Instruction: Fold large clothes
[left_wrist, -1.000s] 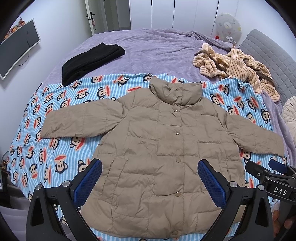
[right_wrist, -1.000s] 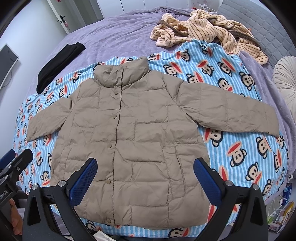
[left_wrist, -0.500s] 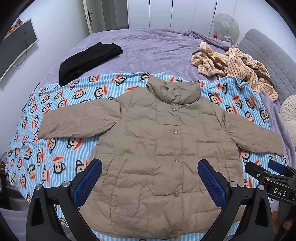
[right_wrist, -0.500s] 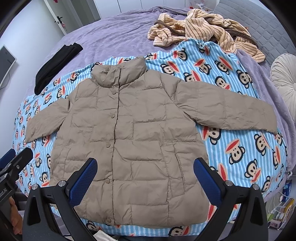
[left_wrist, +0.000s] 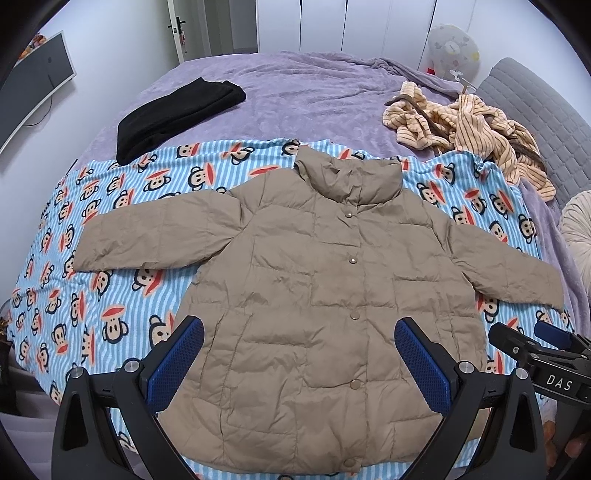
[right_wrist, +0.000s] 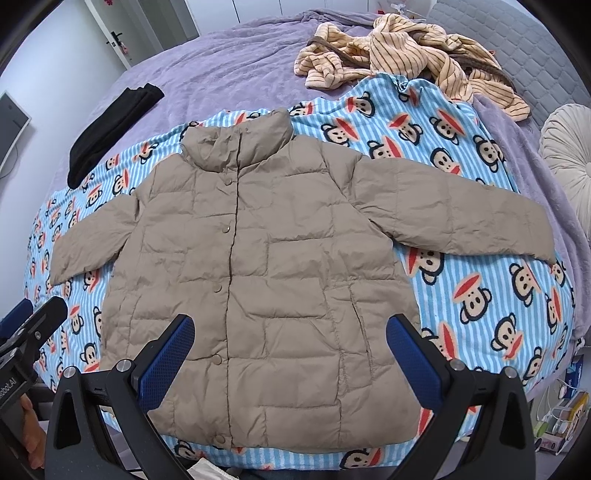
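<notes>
A tan quilted puffer jacket lies flat, face up and buttoned, with both sleeves spread, on a blue striped monkey-print blanket on the bed. It also shows in the right wrist view. My left gripper is open and empty, hovering above the jacket's lower hem. My right gripper is open and empty above the hem too. Each gripper's tip shows at the edge of the other's view.
A folded black garment lies at the back left on the purple bedspread. A crumpled orange striped garment lies at the back right. A round cushion and grey headboard are at the right; a cluttered floor lies beyond the bed's right corner.
Both views have shifted slightly, so the jacket sits a little lower and closer in frame. The jacket itself has not moved, and both grippers stay open.
</notes>
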